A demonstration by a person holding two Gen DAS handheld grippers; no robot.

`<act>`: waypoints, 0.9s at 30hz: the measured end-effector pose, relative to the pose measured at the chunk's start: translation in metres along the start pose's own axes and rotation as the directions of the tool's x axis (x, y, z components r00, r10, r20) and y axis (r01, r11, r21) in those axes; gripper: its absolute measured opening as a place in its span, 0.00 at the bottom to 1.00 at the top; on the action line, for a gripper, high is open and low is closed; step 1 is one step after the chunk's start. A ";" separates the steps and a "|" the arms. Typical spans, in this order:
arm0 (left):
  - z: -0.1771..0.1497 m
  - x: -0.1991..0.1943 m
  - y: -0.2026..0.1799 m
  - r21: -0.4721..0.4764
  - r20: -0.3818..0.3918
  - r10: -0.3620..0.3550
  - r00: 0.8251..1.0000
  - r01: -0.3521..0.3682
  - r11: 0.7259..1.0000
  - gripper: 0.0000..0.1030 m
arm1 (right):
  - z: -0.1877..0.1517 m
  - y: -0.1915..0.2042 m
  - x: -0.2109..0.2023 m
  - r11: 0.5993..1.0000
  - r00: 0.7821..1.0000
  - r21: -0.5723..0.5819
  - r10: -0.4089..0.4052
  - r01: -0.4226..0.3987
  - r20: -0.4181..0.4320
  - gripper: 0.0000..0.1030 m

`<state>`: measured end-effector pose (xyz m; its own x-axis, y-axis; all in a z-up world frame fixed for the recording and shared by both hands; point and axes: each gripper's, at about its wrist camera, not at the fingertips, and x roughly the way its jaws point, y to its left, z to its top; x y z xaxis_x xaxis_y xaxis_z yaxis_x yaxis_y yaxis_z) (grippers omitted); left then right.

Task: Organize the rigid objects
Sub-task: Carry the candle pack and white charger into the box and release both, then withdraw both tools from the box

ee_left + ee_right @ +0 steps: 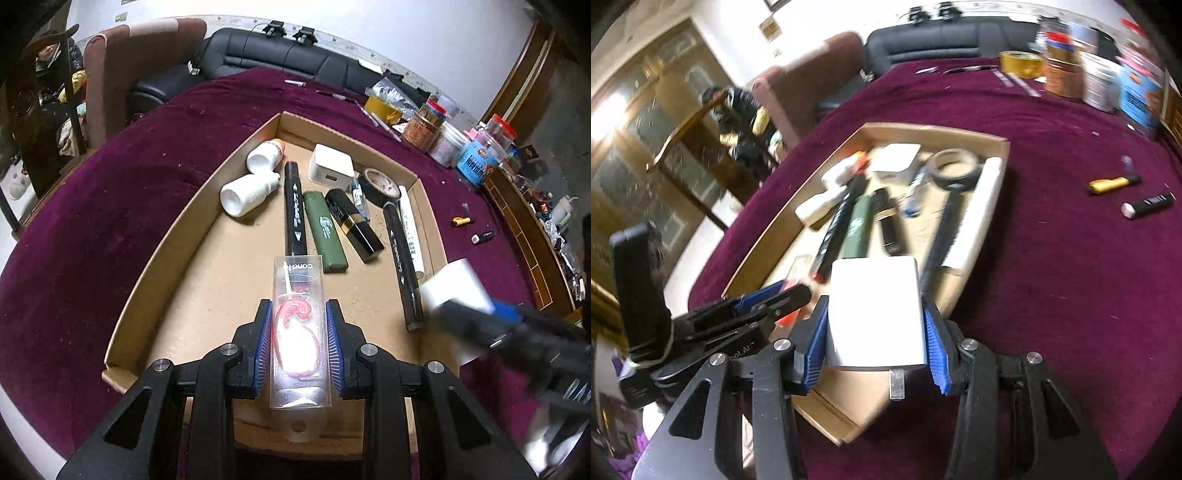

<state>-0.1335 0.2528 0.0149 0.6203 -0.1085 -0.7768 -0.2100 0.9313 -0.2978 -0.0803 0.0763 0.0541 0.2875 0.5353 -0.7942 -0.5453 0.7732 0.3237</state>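
My left gripper (298, 314) is shut on a clear plastic tube (298, 332) with a red cord inside, held over the near part of the cardboard tray (155, 266). My right gripper (875, 314) is shut on a white charger block (875, 314), its metal prong pointing back, over the tray's near right corner (849, 417). That charger (454, 284) also shows at the right of the left wrist view. In the tray lie two white bottles (247, 192), black markers (293, 206), a green lighter (325, 232), a black and gold lipstick (354, 225), another white charger (330, 168) and a tape roll (380, 186).
The tray sits on a purple cloth (1071, 277). A yellow marker (1112, 183) and a black battery (1148, 204) lie on the cloth to the right. Jars, cans and a tape roll (443, 136) stand at the far right edge. A black sofa (266, 55) is behind the table.
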 end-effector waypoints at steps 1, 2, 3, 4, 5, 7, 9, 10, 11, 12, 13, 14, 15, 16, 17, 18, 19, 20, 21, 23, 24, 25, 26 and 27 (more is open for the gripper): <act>0.001 0.001 0.002 -0.001 0.003 -0.008 1.000 0.008 1.000 0.23 | -0.001 0.007 0.009 1.000 1.000 -0.013 -0.005 0.004 -0.015 0.44; 0.002 0.002 0.003 -0.009 0.002 -0.016 1.000 0.016 1.000 0.23 | -0.001 0.011 0.015 1.000 0.999 -0.020 -0.011 0.010 -0.030 0.44; 0.004 0.002 0.006 -0.022 0.001 -0.028 1.000 0.028 0.999 0.23 | -0.003 0.015 0.021 0.999 0.999 -0.028 -0.017 0.016 -0.042 0.44; 0.005 0.001 0.008 -0.034 0.002 -0.023 1.000 0.023 0.999 0.23 | -0.005 0.019 0.026 0.999 0.998 -0.036 -0.023 0.021 -0.051 0.44; 0.006 -0.001 0.010 -0.040 0.010 -0.026 1.000 0.026 0.999 0.23 | -0.006 0.021 0.030 0.999 0.998 -0.043 -0.036 0.034 -0.055 0.44; 0.006 -0.009 0.017 -0.061 0.030 -0.041 0.999 0.042 0.997 0.24 | -0.007 0.024 0.037 0.997 0.996 -0.061 -0.060 0.056 -0.062 0.44; 0.004 -0.016 0.024 -0.075 0.056 -0.040 0.998 0.044 0.996 0.25 | -0.009 0.027 0.043 0.993 0.993 -0.083 -0.089 0.083 -0.072 0.44; 0.004 -0.019 0.026 -0.081 0.065 -0.038 0.997 0.044 0.996 0.26 | -0.010 0.029 0.047 0.990 0.991 -0.096 -0.110 0.102 -0.078 0.44; 0.004 -0.021 0.028 -0.086 0.072 -0.037 0.997 0.044 0.995 0.33 | -0.010 0.030 0.049 0.987 0.989 -0.106 -0.126 0.118 -0.080 0.44; 0.005 -0.024 0.030 -0.095 0.084 -0.034 0.996 0.042 0.995 0.37 | -0.011 0.032 0.050 0.984 0.987 -0.119 -0.142 0.133 -0.071 0.44; 0.006 -0.026 0.032 -0.102 0.090 -0.032 0.995 0.041 0.994 0.46 | -0.011 0.034 0.050 0.980 0.986 -0.133 -0.157 0.148 -0.062 0.44; 0.007 -0.028 0.034 -0.107 0.097 -0.032 0.995 0.042 0.993 0.50 | -0.012 0.037 0.051 0.975 0.983 -0.148 -0.176 0.166 -0.055 0.44; 0.008 -0.029 0.035 -0.111 0.103 -0.031 0.994 0.043 0.993 0.51 | -0.013 0.038 0.051 0.972 0.981 -0.154 -0.186 0.176 -0.050 0.44; 0.009 -0.031 0.036 -0.113 0.107 -0.030 0.994 0.042 0.993 0.53 | -0.014 0.038 0.052 0.970 0.980 -0.160 -0.194 0.185 -0.046 0.44; 0.009 -0.033 0.035 -0.112 0.111 -0.027 0.993 0.039 0.993 0.54 | -0.014 0.039 0.052 0.967 0.978 -0.166 -0.203 0.193 -0.045 0.44; 0.010 -0.034 0.035 -0.111 0.115 -0.026 0.993 0.038 0.993 0.57 | -0.015 0.039 0.053 0.966 0.977 -0.168 -0.208 0.198 -0.044 0.44; 0.010 -0.036 0.035 -0.112 0.123 -0.022 0.992 0.036 0.993 0.60 | -0.015 0.040 0.051 0.965 0.977 -0.170 -0.210 0.201 -0.036 0.44; 0.009 -0.038 0.035 -0.112 0.129 -0.021 0.991 0.036 0.993 0.61 | -0.016 0.041 0.048 0.963 0.977 -0.174 -0.211 0.205 -0.020 0.44; 0.010 -0.040 0.034 -0.111 0.136 -0.020 0.991 0.035 0.993 0.61 | -0.016 0.042 0.045 0.962 0.978 -0.178 -0.210 0.206 -0.005 0.44; 0.010 -0.043 0.034 -0.113 0.145 -0.015 0.989 0.032 0.993 0.62 | -0.016 0.045 0.035 0.961 0.979 -0.185 -0.201 0.204 0.033 0.45; 0.010 -0.045 0.034 -0.115 0.151 -0.009 0.988 0.027 0.993 0.62 | -0.016 0.045 0.030 0.962 0.979 -0.187 -0.195 0.201 0.052 0.45; 0.010 -0.047 0.033 -0.115 0.159 -0.001 0.987 0.020 0.993 0.62 | -0.017 0.046 0.024 0.962 0.979 -0.188 -0.189 0.200 0.072 0.45; 0.010 -0.049 0.032 -0.113 0.168 0.009 0.986 0.010 0.994 0.62 | -0.018 0.046 0.016 0.961 0.977 -0.186 -0.186 0.203 0.104 0.46; 0.011 -0.054 0.029 -0.103 0.191 0.028 0.981 -0.008 0.995 0.62 | -0.019 0.046 0.010 0.961 0.974 -0.182 -0.188 0.209 0.128 0.47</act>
<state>-0.1645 0.2896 0.0540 0.7469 -0.0140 -0.6648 -0.2919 0.8914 -0.3467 -0.1175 0.1103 0.0514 0.4829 0.4196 -0.7686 -0.6071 0.7930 0.0515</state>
